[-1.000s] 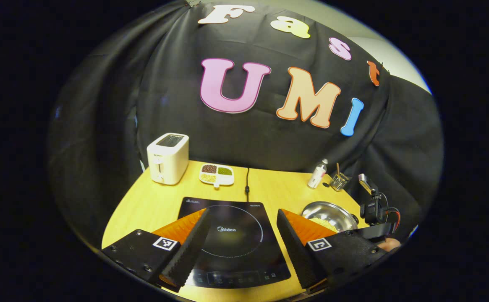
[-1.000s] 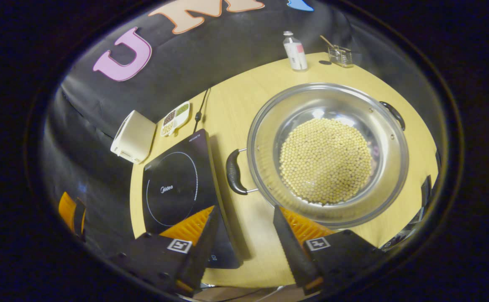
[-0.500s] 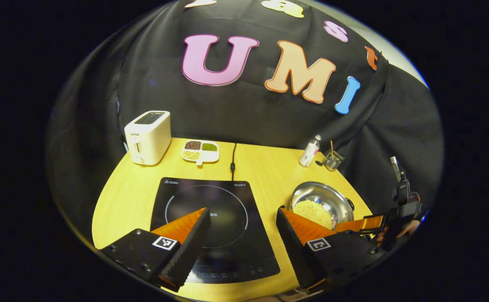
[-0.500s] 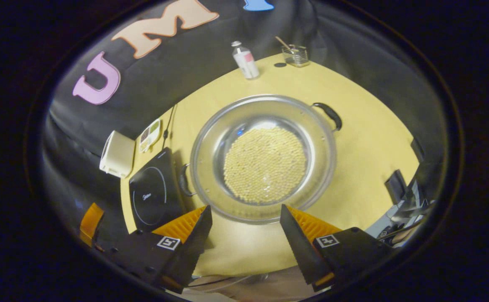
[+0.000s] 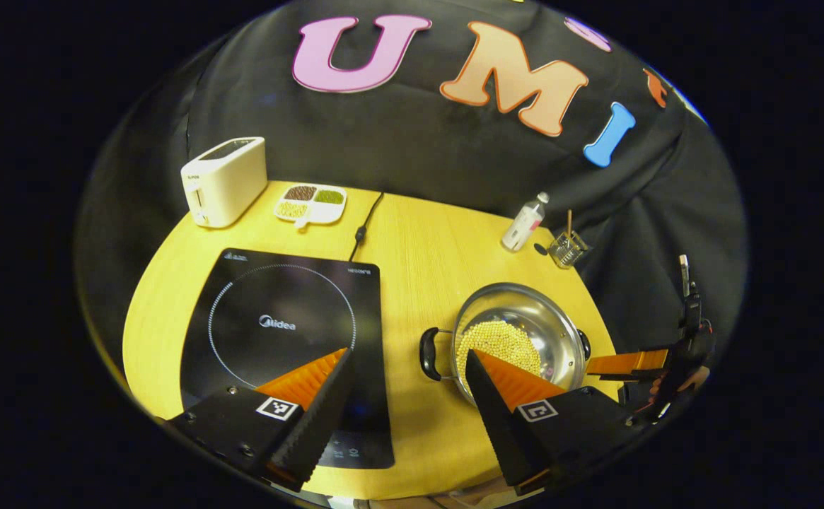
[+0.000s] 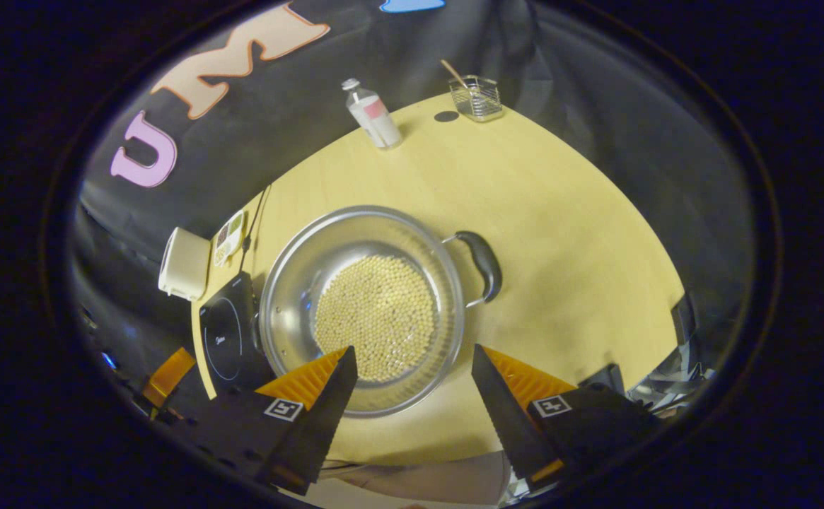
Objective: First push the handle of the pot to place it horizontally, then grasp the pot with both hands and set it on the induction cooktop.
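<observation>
A steel pot [image 5: 549, 326] holding yellow beans stands on the wooden table, right of the black induction cooktop [image 5: 281, 332]. Its two black handles [image 5: 428, 353] point left and right. My left gripper [image 5: 407, 353] hangs open above the table's front, between cooktop and pot, holding nothing. In the right gripper view the pot [image 6: 291, 297] lies just ahead and to the left, and its right handle [image 6: 486, 263] sits ahead of the open right gripper [image 6: 414, 350]. The right gripper [image 5: 631, 362] also shows beyond the pot's right side in the left gripper view.
At the back of the table stand a white toaster [image 5: 224, 180], a divided dish of beans [image 5: 310, 201], a small bottle [image 5: 525, 223] and a glass holder [image 5: 569, 247]. The cooktop's cable [image 5: 363, 226] runs to the back edge. The cooktop [image 6: 224, 339] lies left of the pot.
Both grippers have risen and tilted down over the table. The right gripper has swung to the pot's right side, so the right handle now lies ahead of it. The pot has not moved.
</observation>
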A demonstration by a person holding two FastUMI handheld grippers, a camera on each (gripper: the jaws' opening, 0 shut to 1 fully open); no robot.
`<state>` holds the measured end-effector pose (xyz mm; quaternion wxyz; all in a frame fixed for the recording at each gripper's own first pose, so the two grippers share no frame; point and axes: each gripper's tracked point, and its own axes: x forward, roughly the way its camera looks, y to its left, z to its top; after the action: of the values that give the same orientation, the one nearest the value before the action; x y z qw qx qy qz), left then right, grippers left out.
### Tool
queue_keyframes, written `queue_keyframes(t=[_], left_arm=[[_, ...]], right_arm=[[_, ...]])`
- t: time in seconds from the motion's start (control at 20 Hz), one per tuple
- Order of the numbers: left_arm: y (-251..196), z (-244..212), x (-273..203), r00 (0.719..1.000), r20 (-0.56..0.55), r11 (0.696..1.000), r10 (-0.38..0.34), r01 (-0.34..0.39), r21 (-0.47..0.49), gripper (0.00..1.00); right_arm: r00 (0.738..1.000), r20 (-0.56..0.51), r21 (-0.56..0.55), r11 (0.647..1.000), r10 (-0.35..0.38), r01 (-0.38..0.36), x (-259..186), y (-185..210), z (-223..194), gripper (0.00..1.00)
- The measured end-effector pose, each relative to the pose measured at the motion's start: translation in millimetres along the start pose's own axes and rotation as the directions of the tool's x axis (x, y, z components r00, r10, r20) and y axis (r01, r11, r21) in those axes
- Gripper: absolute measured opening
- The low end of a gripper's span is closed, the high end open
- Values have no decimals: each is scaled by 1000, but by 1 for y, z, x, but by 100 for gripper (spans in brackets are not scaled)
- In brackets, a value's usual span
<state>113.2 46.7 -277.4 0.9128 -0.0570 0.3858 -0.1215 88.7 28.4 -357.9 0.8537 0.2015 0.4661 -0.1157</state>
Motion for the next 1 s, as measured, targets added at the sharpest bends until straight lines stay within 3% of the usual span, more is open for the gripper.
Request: queue_keyframes(t=[0.3, 0.35, 0.4, 0.6, 0.65, 0.8, 0.85, 1.0], left_arm=[[-24, -22, 54, 989, -149, 998, -7, -1, -55, 97], [-27, -26, 61, 985, -172, 998, -9, -1, -59, 97], [-29, -29, 69, 981, -195, 998, -6, -5, -55, 98], [-30, -39, 89, 963, -270, 1000, 19, -24, -14, 97], [-29, -42, 92, 956, -292, 999, 27, -31, -8, 97], [-32, -50, 102, 939, -340, 999, 39, -38, 8, 97], [-32, -52, 105, 935, -352, 999, 42, -41, 10, 97], [-27, -56, 115, 919, -389, 998, 68, -66, 17, 96]], right_arm=[[994, -98, 12, 999, 51, -50, 36, -36, 31, 94], [991, -114, 6, 998, 67, -67, 42, -36, 33, 100], [988, -131, 0, 997, 80, -81, 48, -36, 34, 94], [970, -202, -17, 990, 134, -140, 69, -33, 35, 92], [967, -215, -23, 989, 139, -148, 74, -33, 35, 98], [954, -257, -20, 986, 156, -167, 89, -33, 35, 98], [948, -272, -18, 985, 163, -174, 94, -32, 35, 89], [931, -312, -10, 979, 189, -202, 105, -28, 31, 89]])
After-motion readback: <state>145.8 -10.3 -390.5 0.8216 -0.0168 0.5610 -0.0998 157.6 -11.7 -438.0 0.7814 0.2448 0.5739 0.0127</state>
